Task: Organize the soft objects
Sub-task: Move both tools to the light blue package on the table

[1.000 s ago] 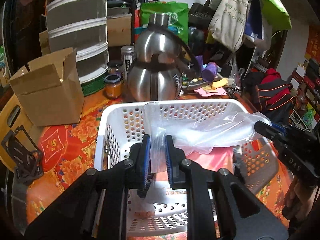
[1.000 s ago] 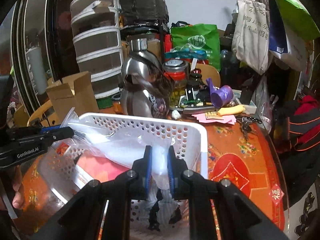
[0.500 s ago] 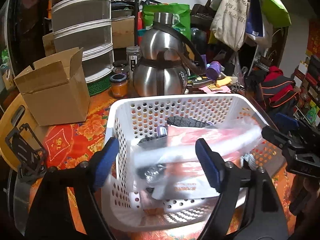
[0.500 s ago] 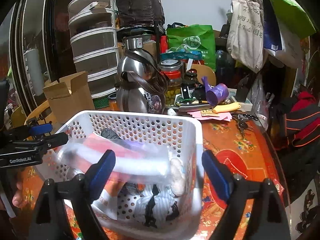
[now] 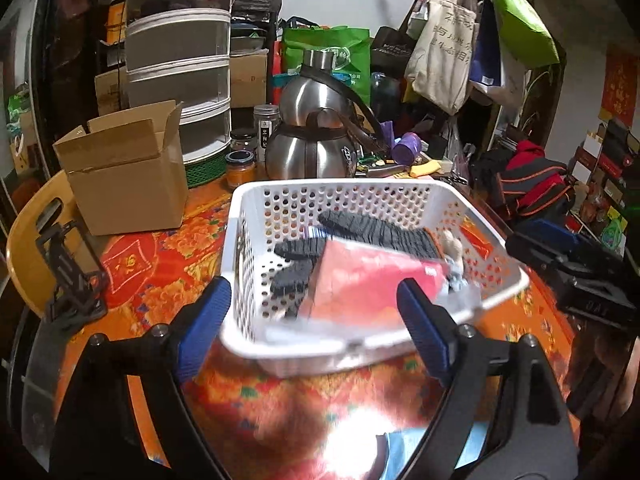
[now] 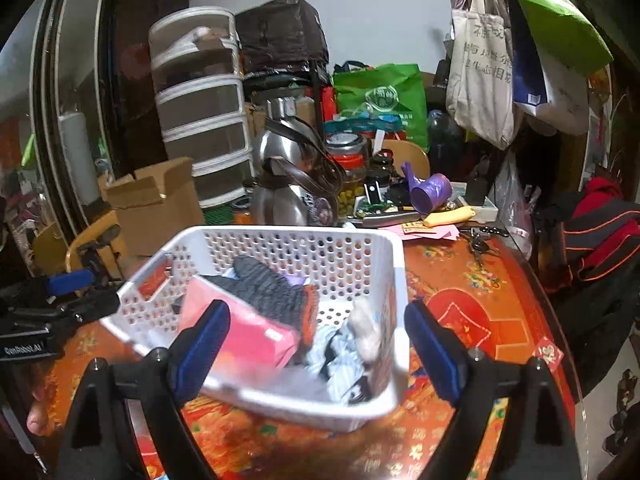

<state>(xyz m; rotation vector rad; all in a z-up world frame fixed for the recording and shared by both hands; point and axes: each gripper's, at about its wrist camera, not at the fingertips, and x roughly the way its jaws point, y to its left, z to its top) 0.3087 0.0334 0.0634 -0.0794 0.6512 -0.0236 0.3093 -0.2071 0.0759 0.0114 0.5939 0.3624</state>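
Left gripper (image 5: 314, 330): fingers wide, nothing between the blue pads; its jaws have just been opening, and it hangs at the near edge of the desk (image 5: 160, 276).
Right gripper (image 6: 316, 354): fingers wide and holding nothing; its jaws have just been opening.
Basket (image 5: 256, 216): white, perforated, standing on the orange flowered cloth of the desk, just beyond both grippers.
Pink packet (image 5: 368, 284): wrapped in clear plastic, lying loose inside the basket on top of the other things, touched by neither gripper.
Dark knitted cloth (image 5: 376, 232): in the basket, partly under the packet.
Striped cloth (image 6: 340, 354): in the basket's right near corner.
Cardboard box (image 5: 124, 176): open, toward the left edge of the desk.
Steel kettle (image 5: 312, 144): behind the basket.
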